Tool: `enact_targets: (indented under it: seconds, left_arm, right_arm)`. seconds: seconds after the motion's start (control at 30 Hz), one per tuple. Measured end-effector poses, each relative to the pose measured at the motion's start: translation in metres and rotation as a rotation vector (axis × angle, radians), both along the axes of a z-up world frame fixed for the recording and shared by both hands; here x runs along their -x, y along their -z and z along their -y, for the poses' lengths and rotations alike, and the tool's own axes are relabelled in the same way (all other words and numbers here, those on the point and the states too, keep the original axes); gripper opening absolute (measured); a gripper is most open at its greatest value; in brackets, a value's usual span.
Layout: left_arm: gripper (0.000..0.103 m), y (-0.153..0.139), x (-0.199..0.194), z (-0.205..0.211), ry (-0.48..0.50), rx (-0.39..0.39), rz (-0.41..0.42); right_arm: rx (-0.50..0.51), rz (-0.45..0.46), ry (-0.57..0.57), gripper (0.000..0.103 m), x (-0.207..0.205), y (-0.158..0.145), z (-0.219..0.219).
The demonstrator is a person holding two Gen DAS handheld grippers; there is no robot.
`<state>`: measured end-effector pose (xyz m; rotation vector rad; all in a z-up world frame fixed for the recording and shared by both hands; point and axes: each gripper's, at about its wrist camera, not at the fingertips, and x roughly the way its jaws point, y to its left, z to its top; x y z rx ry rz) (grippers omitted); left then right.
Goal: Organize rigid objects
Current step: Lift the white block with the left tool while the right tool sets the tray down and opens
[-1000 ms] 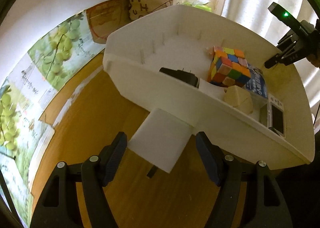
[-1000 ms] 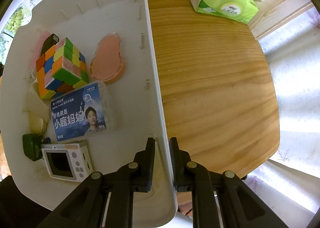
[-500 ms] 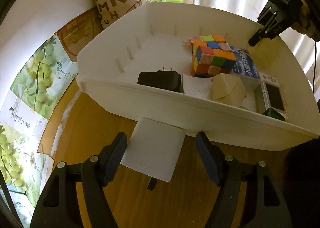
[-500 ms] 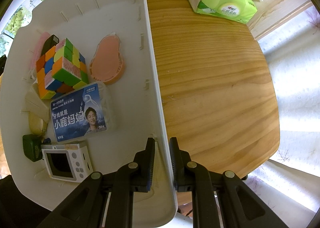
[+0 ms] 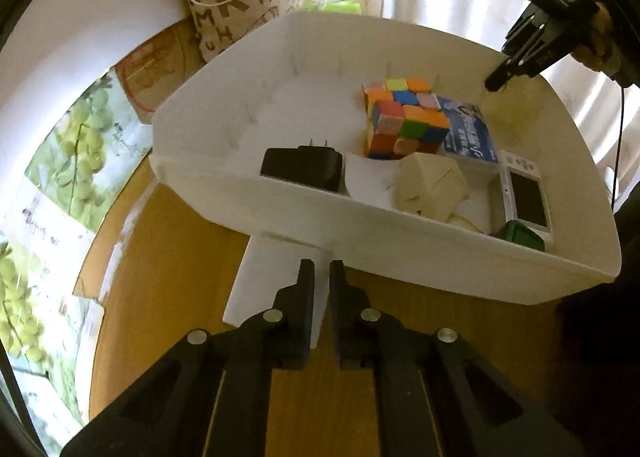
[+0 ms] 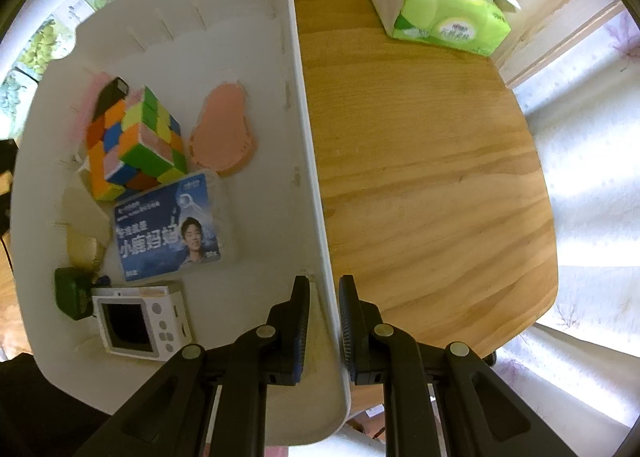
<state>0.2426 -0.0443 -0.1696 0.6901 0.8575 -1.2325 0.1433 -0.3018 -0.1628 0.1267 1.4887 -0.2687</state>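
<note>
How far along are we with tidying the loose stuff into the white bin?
Done: cube, camera, blue card box and black charger lie inside the bin. In hand: right tool clamps its wall; left tool grips the white tab below the bin. Left: tissue pack remains outside.

wooden table (image 6: pixel 420 177), pale curtains (image 6: pixel 580 185)

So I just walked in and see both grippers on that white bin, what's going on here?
A person is working two handheld grippers on a white storage bin on a wooden table. The right gripper is clamped on the bin's side wall, and the left gripper has shut on a white tab hanging from the opposite wall. Already inside lie a puzzle cube, a blue-labelled box, a small white camera and a black charger.
</note>
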Motion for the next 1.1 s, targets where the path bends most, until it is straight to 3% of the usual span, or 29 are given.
enact_targets:
  seconds: [0.17,0.23,0.3,0.37,0.5,0.7,1.1]
  left_arm:
    - [0.008,-0.001,-0.001,-0.005,-0.093,-0.051,-0.013]
    - [0.012,-0.001,-0.001,-0.008,-0.121,-0.070,0.011]
    - [0.023,-0.002,-0.001,-0.010,-0.142,-0.087,0.027]
    - [0.025,-0.003,-0.004,-0.011,-0.155,-0.095,0.033]
    - [0.073,-0.002,-0.009,-0.006,-0.164,-0.116,0.036]
    - [0.079,0.005,-0.011,0.005,-0.120,-0.147,0.058]
    - [0.079,0.026,-0.025,0.024,-0.029,-0.172,0.024]
  right_arm:
    - [-0.015,0.038,-0.036,0.016,0.004,-0.011,0.000]
    - [-0.021,0.054,-0.042,0.016,0.008,-0.016,0.001]
    - [-0.022,0.071,-0.048,0.016,0.012,-0.021,0.002]
    - [-0.025,0.086,-0.049,0.018,0.015,-0.026,0.000]
    - [-0.031,0.113,-0.053,0.023,0.020,-0.034,-0.004]
    - [-0.030,0.143,-0.039,0.033,0.020,-0.043,-0.009]
    - [-0.048,0.220,0.019,0.046,0.026,-0.063,-0.026]
